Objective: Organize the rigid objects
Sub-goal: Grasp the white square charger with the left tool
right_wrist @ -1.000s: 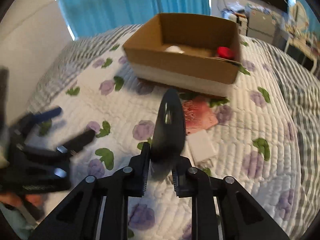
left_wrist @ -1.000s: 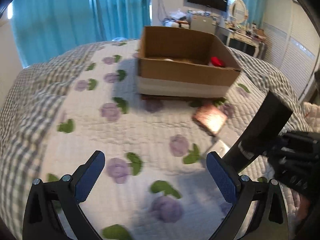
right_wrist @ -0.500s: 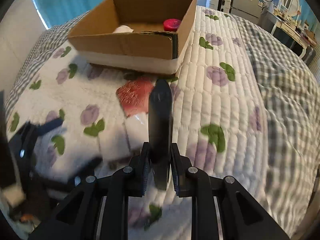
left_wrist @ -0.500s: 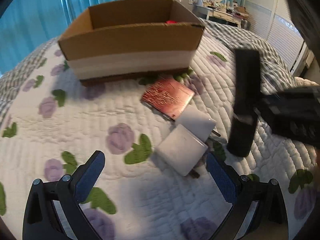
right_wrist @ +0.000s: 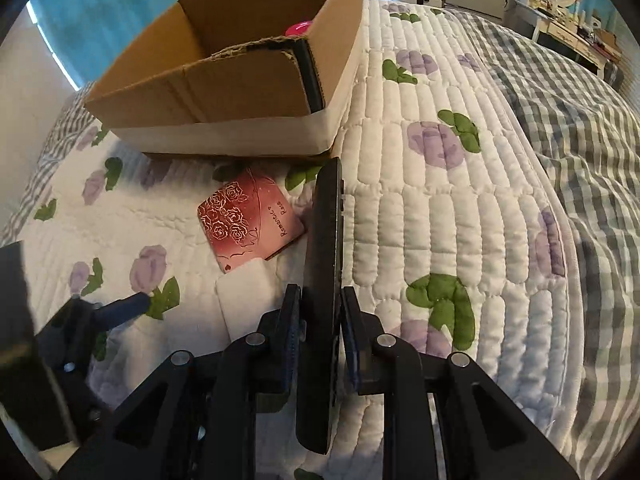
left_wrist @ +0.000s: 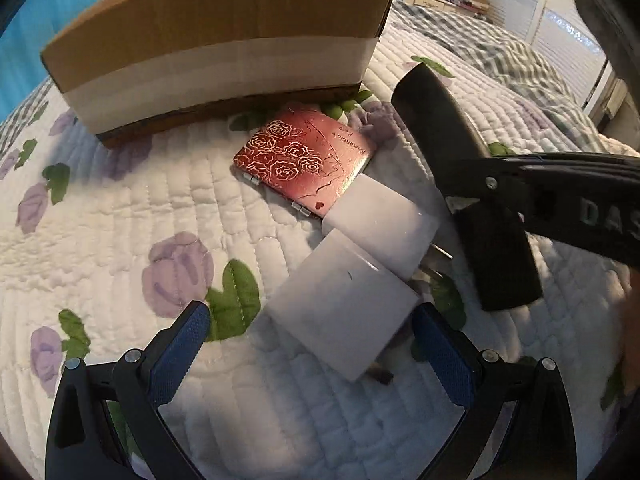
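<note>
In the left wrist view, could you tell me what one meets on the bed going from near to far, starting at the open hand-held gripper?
Left hand-held gripper → nearer white charger → second white charger → red rose-patterned case → cardboard box.

1. Your cardboard box is matt brown paperboard with a smooth white band.
2. The red case looks glossy, embossed metal.
3. Both white chargers are smooth plastic.
4. The black remote you grip is matt plastic.
5. The bed quilt is soft stitched cloth.
</note>
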`<state>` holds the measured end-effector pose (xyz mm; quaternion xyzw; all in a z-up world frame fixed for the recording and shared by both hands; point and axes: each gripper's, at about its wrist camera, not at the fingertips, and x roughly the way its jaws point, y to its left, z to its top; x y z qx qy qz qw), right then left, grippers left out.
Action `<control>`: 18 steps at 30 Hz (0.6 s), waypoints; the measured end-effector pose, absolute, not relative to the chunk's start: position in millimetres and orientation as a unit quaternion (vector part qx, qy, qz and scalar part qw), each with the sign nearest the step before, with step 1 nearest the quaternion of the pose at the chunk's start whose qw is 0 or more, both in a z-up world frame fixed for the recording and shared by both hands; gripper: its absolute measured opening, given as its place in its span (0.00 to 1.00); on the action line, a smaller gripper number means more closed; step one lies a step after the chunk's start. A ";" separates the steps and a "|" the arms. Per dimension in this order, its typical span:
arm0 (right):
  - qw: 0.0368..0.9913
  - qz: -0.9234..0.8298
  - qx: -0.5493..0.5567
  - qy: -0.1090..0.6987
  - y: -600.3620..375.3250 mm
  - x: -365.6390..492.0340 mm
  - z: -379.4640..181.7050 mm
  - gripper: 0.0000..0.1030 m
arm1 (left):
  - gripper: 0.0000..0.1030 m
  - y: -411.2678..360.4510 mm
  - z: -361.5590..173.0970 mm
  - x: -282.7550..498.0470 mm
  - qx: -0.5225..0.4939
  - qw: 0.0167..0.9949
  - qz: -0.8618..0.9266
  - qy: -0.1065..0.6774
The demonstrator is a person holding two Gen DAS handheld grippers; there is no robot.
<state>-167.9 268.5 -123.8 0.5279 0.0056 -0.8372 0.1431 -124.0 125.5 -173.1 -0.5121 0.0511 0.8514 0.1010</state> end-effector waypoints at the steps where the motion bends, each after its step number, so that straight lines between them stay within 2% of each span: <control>1: 0.142 -0.837 0.529 0.005 268.8 -167.6 -124.5 0.19 | 0.98 125.9 -173.4 -124.5 -0.509 0.105 0.853 0.052; 3: 0.142 -0.834 0.533 0.006 268.4 -166.3 -126.4 0.19 | 0.88 125.5 -173.1 -124.2 -0.506 0.113 0.854 0.051; 5: 0.145 -0.828 0.541 0.007 265.6 -165.4 -132.0 0.21 | 0.67 123.3 -170.4 -121.5 -0.507 0.136 0.850 0.042; 10: 0.136 -0.823 0.552 0.002 268.5 -161.6 -140.1 0.20 | 0.67 114.6 -163.2 -115.2 -0.511 0.129 0.849 0.037; 18: 0.133 -0.851 0.509 0.012 265.9 -135.0 -106.4 0.19 | 0.67 90.5 -123.3 -95.8 -0.487 0.104 0.867 0.029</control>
